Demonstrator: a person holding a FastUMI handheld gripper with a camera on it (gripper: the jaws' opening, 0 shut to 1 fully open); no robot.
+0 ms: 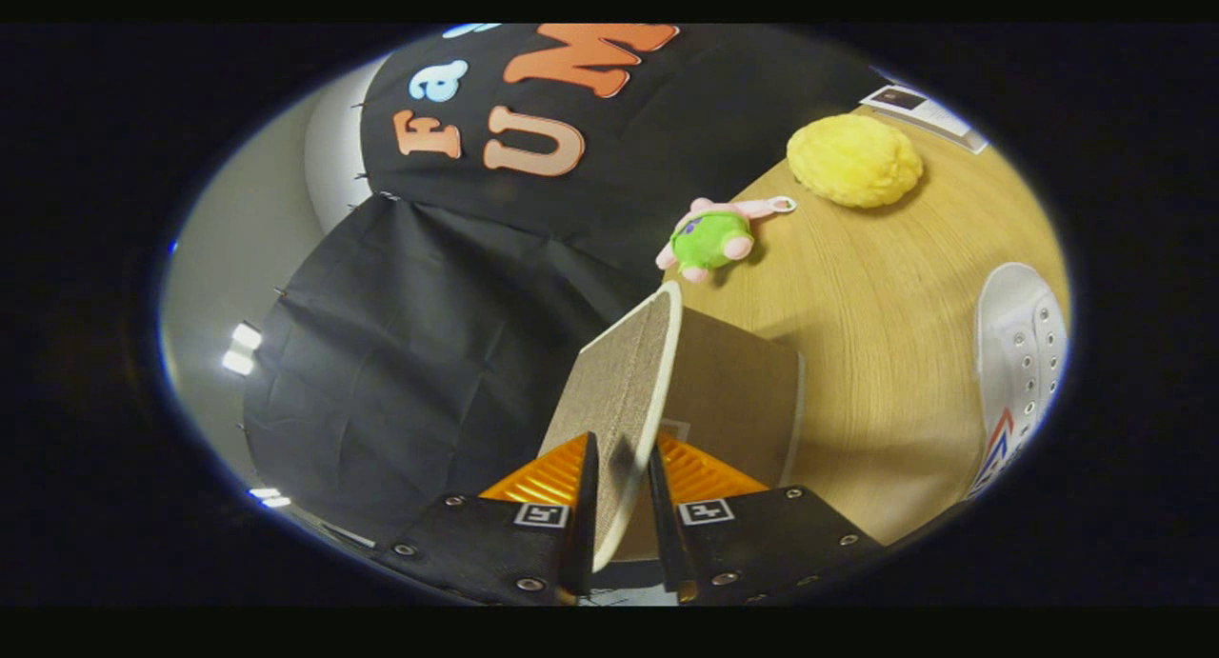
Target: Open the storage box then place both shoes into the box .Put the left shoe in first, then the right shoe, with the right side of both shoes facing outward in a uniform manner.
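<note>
My gripper (621, 468) is shut on the storage box lid (624, 391), a flat beige fabric-covered panel with a pale edge that runs forward from between my two fingers and stands lifted on edge. Behind the lid, the brown body of the storage box (738, 391) rests on the wooden table (876, 334). A white lace-up shoe (1019, 353) with metal eyelets and a red and blue stripe lies on the table to the right of the box. Only part of that shoe shows.
A small green and pink plush toy (714, 239) with a loop lies on the table beyond the lid. A fluffy yellow object (854, 160) sits farther back, with a white card (924, 110) behind it. Black cloth walls stand to the left.
</note>
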